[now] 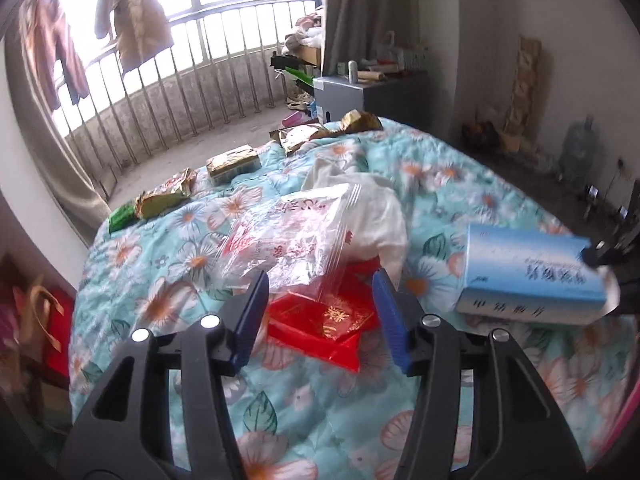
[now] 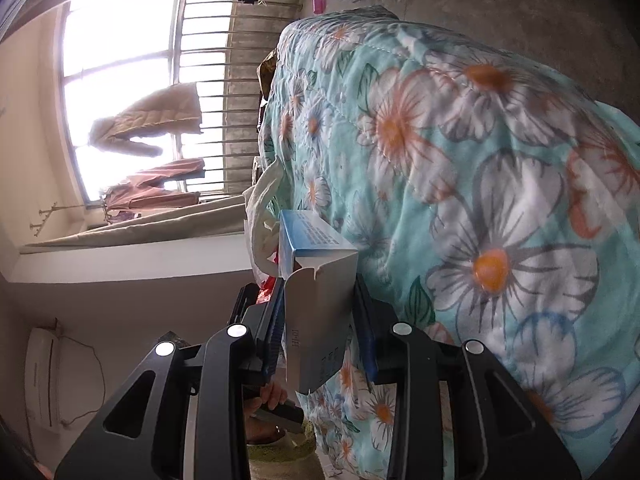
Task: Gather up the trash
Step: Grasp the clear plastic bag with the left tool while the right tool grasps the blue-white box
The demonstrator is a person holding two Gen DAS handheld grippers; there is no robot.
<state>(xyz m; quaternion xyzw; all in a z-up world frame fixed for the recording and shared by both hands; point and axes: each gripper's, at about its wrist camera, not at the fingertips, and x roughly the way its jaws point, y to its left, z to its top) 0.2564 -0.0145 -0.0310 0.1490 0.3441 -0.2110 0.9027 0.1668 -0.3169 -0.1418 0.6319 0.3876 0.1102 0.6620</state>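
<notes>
Right gripper [image 2: 320,316] has its jaws clamped on the blue box [image 2: 316,280], while the left gripper [image 1: 320,300] jaws sit open, red packet [image 1: 324,320] between them, clear bag [image 1: 288,236] at 12 o'clock.

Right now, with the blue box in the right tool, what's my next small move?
Probably carry the blue box over to the white bag: the right tool already clamps it, and the left tool stands open over the clear bag.

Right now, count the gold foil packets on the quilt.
4, along the quilt's far edge: one beside the green packet, a boxy one, a flat one, a crumpled one at the corner. Others may be hidden.
</notes>
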